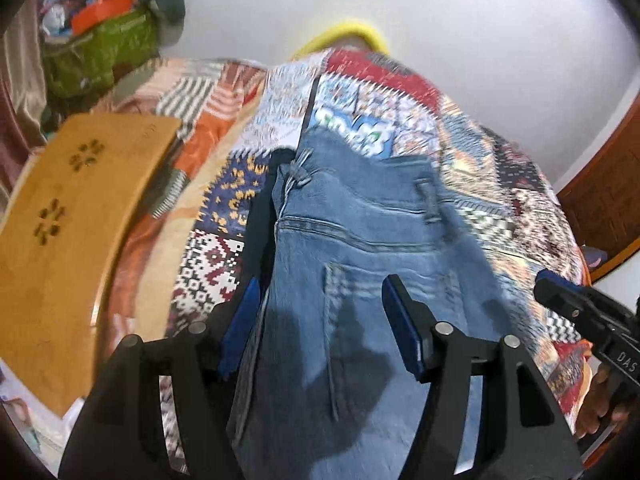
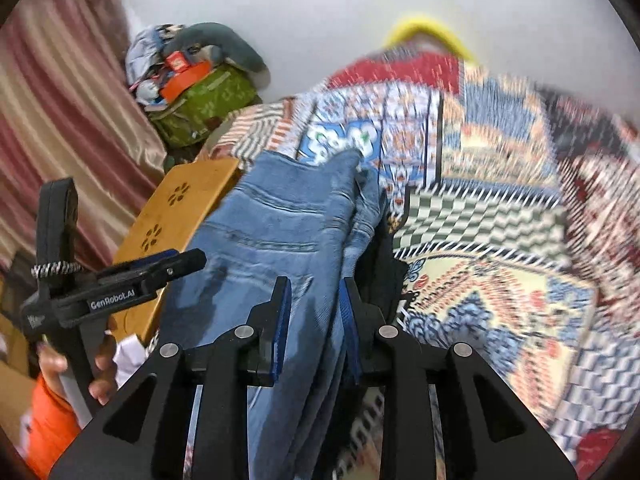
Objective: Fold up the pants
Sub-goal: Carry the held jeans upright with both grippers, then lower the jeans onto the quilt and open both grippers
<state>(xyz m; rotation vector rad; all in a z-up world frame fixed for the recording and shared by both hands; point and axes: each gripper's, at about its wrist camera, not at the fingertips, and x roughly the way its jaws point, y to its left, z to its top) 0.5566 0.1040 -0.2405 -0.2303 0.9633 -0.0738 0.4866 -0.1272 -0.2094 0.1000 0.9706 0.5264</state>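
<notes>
Blue denim pants [image 1: 360, 248] lie on a patchwork bedspread [image 1: 460, 140], waistband at the far end. My left gripper [image 1: 324, 308] is open above them, its blue-padded fingers [image 1: 396, 312] wide apart over the denim. In the right wrist view the pants [image 2: 280, 232] bunch up between the fingers of my right gripper [image 2: 316, 304], which is shut on a thick fold of denim. The left gripper also shows at the left of the right wrist view [image 2: 160, 268]. The right gripper shows at the right edge of the left wrist view [image 1: 568, 300].
A yellow-brown wooden board [image 1: 72, 240] with flower cut-outs lies left of the pants; it also shows in the right wrist view [image 2: 180, 216]. A green bag [image 1: 100, 52] with clutter stands at the far left by a striped curtain [image 2: 60, 120]. A white wall [image 1: 440, 20] is behind.
</notes>
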